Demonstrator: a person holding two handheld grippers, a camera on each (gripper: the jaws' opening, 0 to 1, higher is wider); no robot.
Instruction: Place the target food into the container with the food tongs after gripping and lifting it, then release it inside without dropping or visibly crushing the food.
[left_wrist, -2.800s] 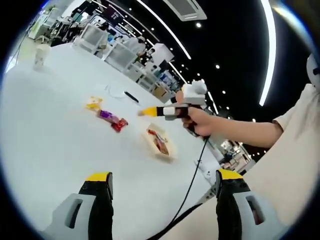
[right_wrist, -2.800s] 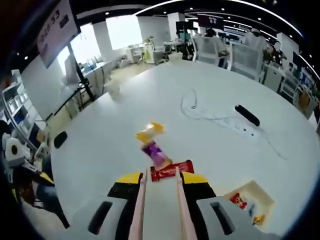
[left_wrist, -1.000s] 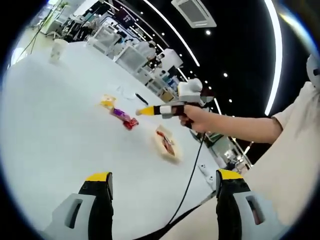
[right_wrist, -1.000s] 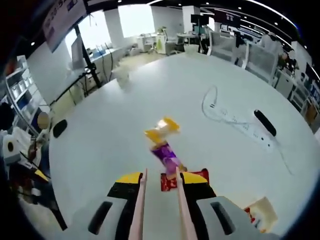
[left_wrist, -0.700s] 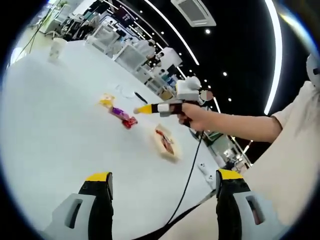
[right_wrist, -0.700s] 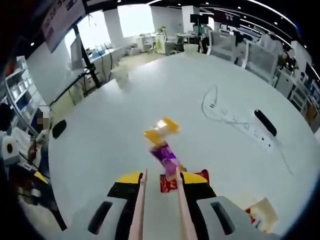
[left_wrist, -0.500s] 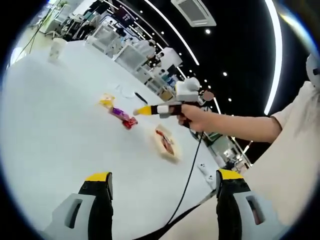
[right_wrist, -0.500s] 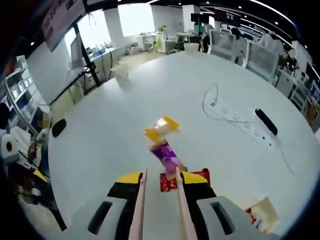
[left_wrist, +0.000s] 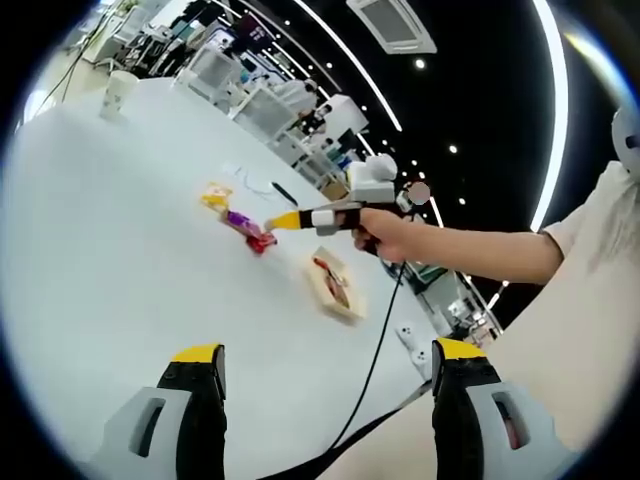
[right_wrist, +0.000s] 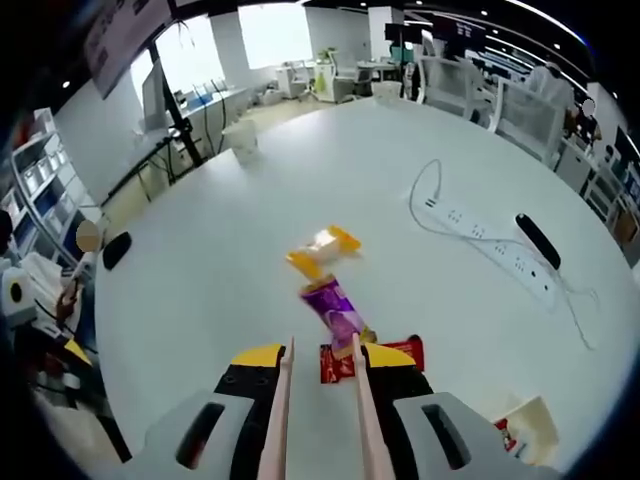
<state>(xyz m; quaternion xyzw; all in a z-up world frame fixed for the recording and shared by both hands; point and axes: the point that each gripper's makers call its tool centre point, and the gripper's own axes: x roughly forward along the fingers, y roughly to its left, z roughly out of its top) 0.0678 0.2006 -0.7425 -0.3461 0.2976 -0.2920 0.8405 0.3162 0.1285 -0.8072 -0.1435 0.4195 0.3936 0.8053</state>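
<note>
White bench carries everything. Container sits just right of the red snack. Right tool clenched on pale tongs, tips straddling the red snack, ready to pinch. Left tool released, idle, well back from it.

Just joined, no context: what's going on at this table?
A person is working the right gripper, which carries pink food tongs, down at a red snack packet on the white table. The tongs straddle it, not yet lifted. Purple and yellow packets lie beyond. The container already holds snacks. The left gripper hangs back, open.
</note>
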